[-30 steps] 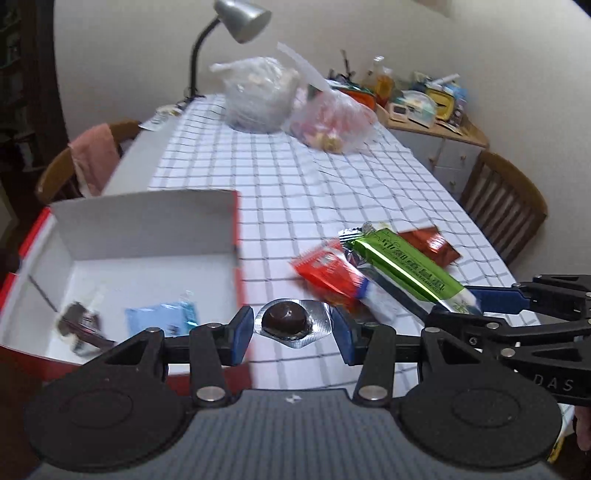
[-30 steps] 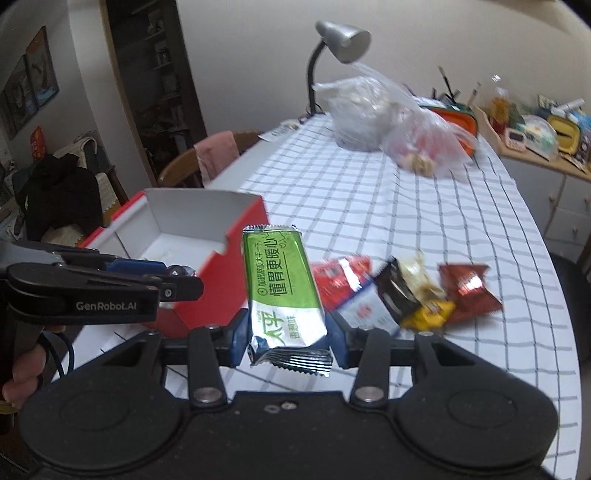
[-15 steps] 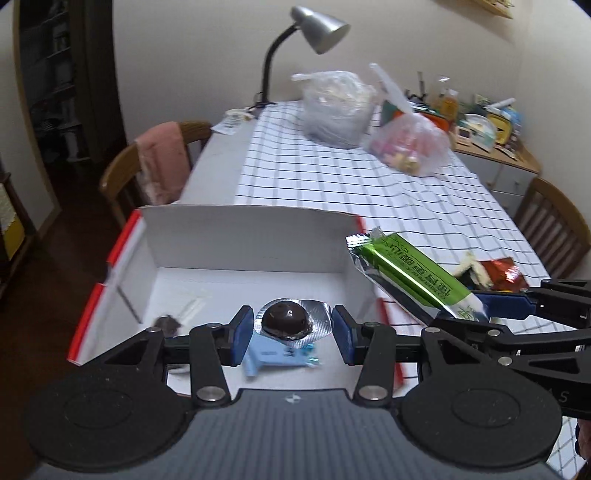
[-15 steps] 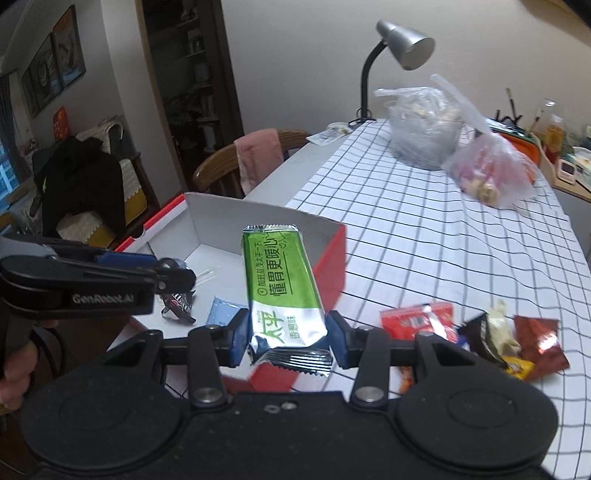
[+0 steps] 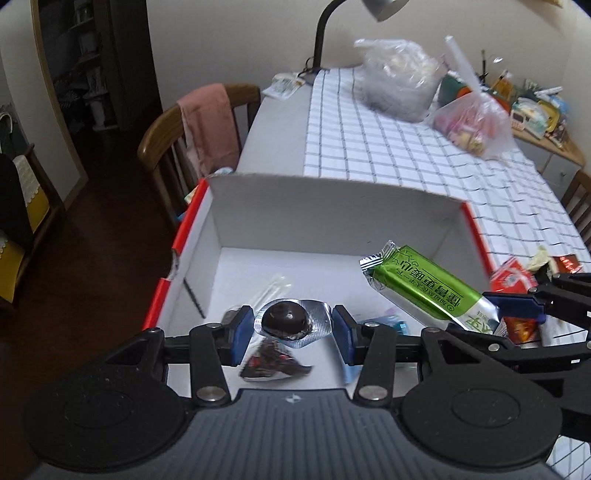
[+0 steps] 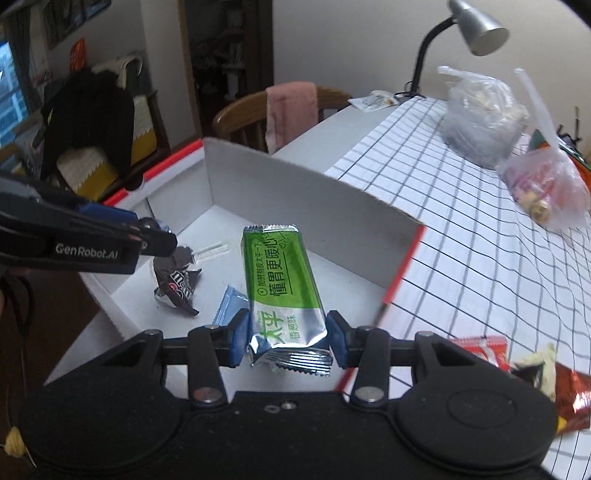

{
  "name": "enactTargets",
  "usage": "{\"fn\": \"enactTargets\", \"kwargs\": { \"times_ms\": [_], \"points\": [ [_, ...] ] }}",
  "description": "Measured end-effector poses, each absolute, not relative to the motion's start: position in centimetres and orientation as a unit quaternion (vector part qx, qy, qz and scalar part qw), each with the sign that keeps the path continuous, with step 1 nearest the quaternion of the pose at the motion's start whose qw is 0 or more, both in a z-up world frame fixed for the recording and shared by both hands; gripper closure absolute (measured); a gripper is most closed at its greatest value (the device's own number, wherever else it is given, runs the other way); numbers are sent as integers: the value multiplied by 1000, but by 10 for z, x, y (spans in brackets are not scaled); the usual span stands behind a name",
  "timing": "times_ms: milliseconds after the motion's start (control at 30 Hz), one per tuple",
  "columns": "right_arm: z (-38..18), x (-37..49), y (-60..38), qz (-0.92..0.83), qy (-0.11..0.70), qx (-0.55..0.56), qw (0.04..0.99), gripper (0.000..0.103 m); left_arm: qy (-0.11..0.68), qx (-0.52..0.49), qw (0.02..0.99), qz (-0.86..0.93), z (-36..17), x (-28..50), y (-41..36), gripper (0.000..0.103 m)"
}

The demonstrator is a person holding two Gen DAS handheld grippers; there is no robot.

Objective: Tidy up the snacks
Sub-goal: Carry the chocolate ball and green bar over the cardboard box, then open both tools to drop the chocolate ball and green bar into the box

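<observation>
My left gripper point(image 5: 289, 328) is shut on a foil-cupped chocolate point(image 5: 285, 319), held over the near left part of the open red-and-white box point(image 5: 325, 206). My right gripper point(image 6: 287, 338) is shut on the lower end of a green snack bar point(image 6: 279, 273), which hangs above the box floor; the same green snack bar point(image 5: 424, 286) shows at the right of the left wrist view. Inside the box lie a dark candy wrapper point(image 6: 175, 286), a blue packet point(image 6: 231, 304) and a clear stick wrapper point(image 5: 271, 290). The left gripper point(image 6: 147, 236) enters the right wrist view from the left.
Loose red and brown snack packets point(image 6: 532, 373) lie on the checked tablecloth point(image 6: 461, 206) right of the box. Two filled plastic bags point(image 5: 399, 85) and a desk lamp point(image 6: 476, 29) stand at the table's far end. A chair with a pink towel point(image 5: 207, 125) sits beyond the box.
Both grippers have moved left from above the tablecloth to above the open box, each still gripping its snack. The loose packets have slid to the right edge of both views.
</observation>
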State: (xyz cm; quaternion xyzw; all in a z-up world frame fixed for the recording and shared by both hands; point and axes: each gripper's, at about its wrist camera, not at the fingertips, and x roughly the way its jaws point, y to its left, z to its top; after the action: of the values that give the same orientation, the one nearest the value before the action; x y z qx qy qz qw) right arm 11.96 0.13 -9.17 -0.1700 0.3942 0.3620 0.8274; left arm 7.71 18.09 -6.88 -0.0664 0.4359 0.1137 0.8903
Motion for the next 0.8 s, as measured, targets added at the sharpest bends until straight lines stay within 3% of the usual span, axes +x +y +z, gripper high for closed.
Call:
{"fn": "enactTargets", "kwargs": {
  "times_ms": [800],
  "points": [
    [-125, 128, 45, 359, 426, -241, 795, 60, 519, -13, 849, 99, -117, 106, 182, 56]
  ]
}}
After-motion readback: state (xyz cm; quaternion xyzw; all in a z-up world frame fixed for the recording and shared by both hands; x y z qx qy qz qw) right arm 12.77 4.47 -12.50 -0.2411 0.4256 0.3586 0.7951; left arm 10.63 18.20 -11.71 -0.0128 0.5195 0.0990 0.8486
